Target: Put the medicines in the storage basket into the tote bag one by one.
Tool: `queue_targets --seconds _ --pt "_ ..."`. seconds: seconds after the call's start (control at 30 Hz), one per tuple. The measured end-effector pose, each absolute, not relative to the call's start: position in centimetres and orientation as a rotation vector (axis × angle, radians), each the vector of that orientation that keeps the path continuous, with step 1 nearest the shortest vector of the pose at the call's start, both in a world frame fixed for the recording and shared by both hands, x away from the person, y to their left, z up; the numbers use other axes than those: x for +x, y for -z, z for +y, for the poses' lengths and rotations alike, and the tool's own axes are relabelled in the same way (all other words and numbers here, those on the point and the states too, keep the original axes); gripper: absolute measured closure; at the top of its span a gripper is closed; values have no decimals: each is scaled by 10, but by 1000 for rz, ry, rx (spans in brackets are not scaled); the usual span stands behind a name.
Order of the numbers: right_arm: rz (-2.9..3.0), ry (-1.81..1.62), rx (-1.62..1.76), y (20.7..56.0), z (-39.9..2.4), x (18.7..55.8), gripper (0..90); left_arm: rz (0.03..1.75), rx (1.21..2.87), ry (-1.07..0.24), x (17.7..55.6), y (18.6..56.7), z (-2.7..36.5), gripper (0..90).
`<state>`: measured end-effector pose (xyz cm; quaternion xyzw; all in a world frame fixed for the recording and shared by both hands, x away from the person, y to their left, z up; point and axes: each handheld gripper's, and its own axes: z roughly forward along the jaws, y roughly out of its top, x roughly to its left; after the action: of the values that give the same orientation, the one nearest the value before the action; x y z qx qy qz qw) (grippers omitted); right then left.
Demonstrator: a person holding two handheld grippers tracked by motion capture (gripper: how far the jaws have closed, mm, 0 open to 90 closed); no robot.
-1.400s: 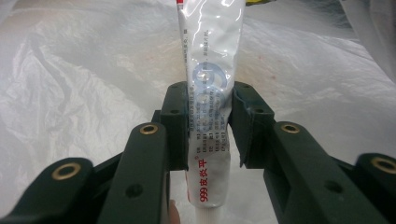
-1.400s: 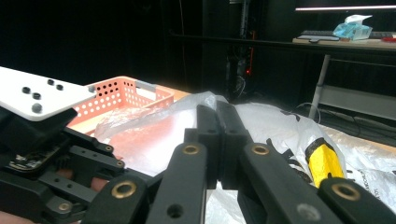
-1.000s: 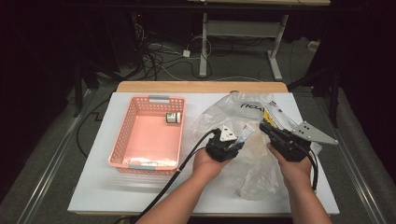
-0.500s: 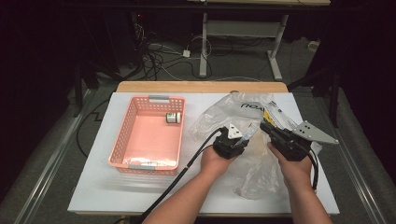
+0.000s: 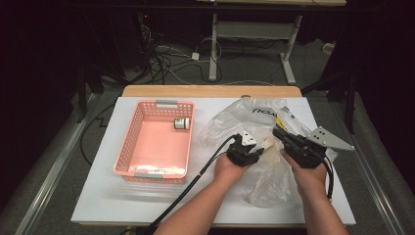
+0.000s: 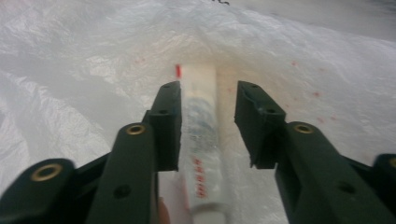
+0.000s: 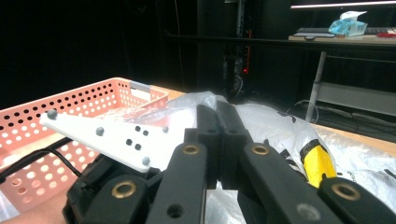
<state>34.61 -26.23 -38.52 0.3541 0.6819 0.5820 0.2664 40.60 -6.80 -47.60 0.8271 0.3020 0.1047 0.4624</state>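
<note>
Black tongs (image 6: 208, 123), brass-ringed screw holes

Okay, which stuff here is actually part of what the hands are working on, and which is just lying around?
In hand:
clear plastic bag, pinched by the shut right gripper
white tube in the bag, between the open left gripper jaws
pink basket, likely the destination

Lying about:
floor cables
tissue box on the far desk

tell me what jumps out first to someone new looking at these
The crumpled clear plastic bag on the right half of the white table, with both grippers at it. The left gripper stands open around a white tube under the plastic; the pink basket sits to the left, with a small container inside.
</note>
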Motion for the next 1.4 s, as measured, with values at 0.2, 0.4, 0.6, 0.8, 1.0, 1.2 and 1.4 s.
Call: queue_targets --seconds 0.2,0.4,0.6,0.8,1.0,1.2,1.4 --pt "1841 -1570 950 385 -263 346 900 731 2020 -245 394 468 -56 520" --pt "1841 -1570 955 385 -264 345 900 706 2016 -197 375 464 -38 492" --pt "1845 -1565 955 386 -264 345 900 706 2011 -178 356 462 -18 445" --pt "1853 -1558 946 387 -262 344 900 679 1996 -181 338 451 6 349" --pt "1857 -1556 945 386 -261 343 900 644 2014 -174 319 439 26 251" --pt "1849 -1553 949 386 -262 343 900 655 1990 -193 309 429 45 173" --pt "1846 -1554 950 385 -263 342 900 700 2009 -219 306 431 55 72"
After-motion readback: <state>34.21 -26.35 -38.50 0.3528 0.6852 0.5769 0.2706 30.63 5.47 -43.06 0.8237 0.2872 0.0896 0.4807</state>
